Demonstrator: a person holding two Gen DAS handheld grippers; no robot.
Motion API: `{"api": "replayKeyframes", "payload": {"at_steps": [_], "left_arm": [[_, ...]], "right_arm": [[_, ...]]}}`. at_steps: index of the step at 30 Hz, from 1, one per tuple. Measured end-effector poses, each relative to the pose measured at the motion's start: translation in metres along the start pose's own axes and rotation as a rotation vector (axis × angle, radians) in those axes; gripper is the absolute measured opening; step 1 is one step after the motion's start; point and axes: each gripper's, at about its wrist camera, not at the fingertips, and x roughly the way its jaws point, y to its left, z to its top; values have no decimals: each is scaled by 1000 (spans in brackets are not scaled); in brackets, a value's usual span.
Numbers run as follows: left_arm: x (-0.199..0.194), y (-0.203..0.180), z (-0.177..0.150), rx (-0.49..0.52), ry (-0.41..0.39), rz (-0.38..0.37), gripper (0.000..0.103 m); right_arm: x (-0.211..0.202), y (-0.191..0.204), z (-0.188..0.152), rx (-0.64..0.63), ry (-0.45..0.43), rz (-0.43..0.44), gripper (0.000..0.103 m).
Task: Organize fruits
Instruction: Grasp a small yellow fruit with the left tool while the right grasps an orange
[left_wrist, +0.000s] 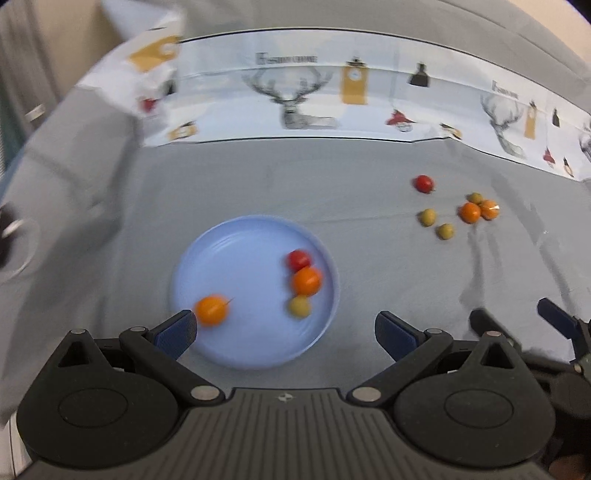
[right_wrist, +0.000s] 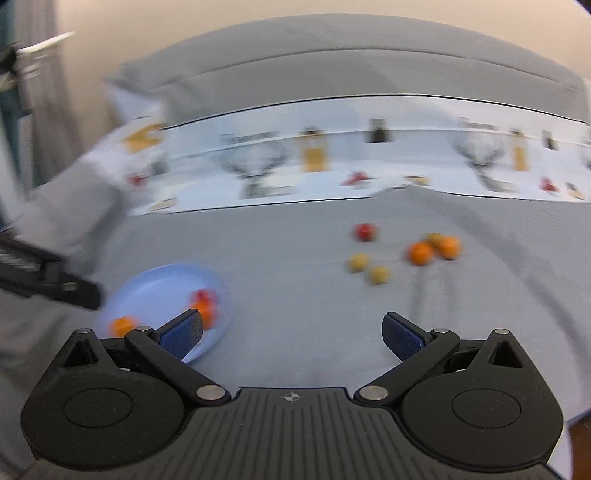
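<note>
A light blue plate (left_wrist: 240, 254) lies on the grey cloth and holds a red fruit (left_wrist: 298, 259), an orange one (left_wrist: 306, 281), a yellow-green one (left_wrist: 299, 306) and a second orange fruit (left_wrist: 210, 309) near its front left rim. My left gripper (left_wrist: 286, 334) hovers open over the plate's near edge, nothing between its fingers. Loose fruits sit far right: a red one (left_wrist: 423, 183), two orange ones (left_wrist: 470, 212) and several yellow-green ones (left_wrist: 427, 217). My right gripper (right_wrist: 293, 332) is open and empty, right of the plate (right_wrist: 159, 284), short of the loose fruits (right_wrist: 419, 253).
A white printed cloth strip with deer and bottle pictures (left_wrist: 303, 99) runs along the back of the grey surface (left_wrist: 369, 258). The right gripper's fingers (left_wrist: 557, 321) show at the left view's right edge. The left tool's black body (right_wrist: 44, 280) crosses the right view's left side.
</note>
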Motion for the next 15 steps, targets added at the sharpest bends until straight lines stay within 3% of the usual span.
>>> {"api": "replayKeyframes", "payload": {"at_steps": [3,9,12,15], "left_arm": [[33,-29,24,46,11,-24,103],[116,-90,70,141,70,-86,103],[162,-118,89,187,107,-107,103],[204,-141,102,246,141,-126,103]], "right_arm": [[32,-36,6,55,-20,-110,102],[106,-98,14,124,-16,-232,102],[145,-122,16,137,-22,-229,102],[183,-136,18,105,-6,-157,102]]}}
